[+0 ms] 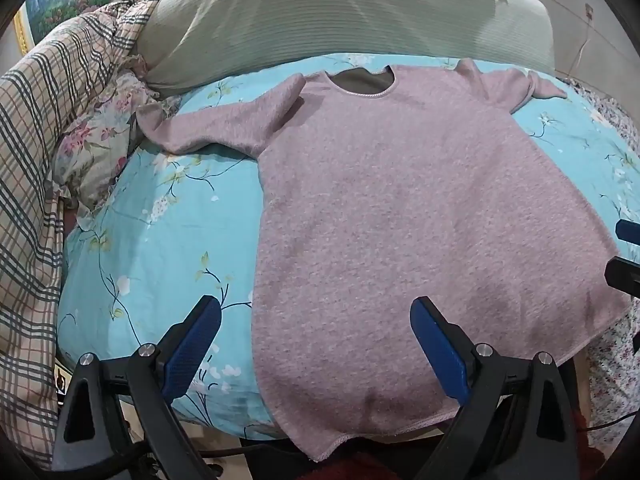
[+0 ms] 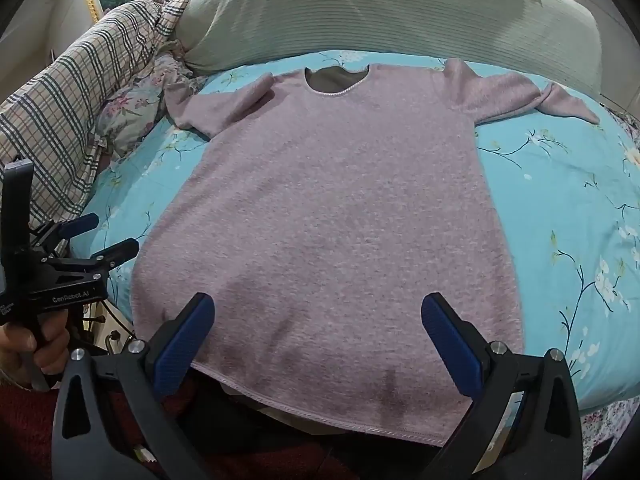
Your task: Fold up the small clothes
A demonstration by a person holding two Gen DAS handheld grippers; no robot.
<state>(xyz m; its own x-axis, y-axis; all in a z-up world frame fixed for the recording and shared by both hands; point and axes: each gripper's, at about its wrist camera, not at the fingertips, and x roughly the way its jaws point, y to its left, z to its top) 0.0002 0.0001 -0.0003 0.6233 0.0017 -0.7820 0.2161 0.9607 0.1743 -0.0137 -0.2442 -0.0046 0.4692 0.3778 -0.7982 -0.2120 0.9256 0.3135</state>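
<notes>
A small pink long-sleeved shirt [image 1: 400,220] lies flat, front up, on a turquoise floral cushion [image 1: 160,232], neck hole at the far end and both sleeves spread out. Its hem hangs over the near edge. My left gripper [image 1: 316,320] is open and empty, above the shirt's near left corner. My right gripper [image 2: 318,316] is open and empty, above the hem of the shirt [image 2: 340,208]. The left gripper also shows at the left edge of the right wrist view [image 2: 104,236], open. The right gripper's fingers [image 1: 628,232] show at the right edge of the left wrist view.
A grey-green ribbed pillow [image 1: 320,12] lies behind the cushion. A plaid blanket [image 1: 32,160] and a floral pillow [image 1: 100,148] are heaped at the left. A flowered sheet [image 1: 616,364] lies at the right. A red fabric [image 2: 24,432] is below the near edge.
</notes>
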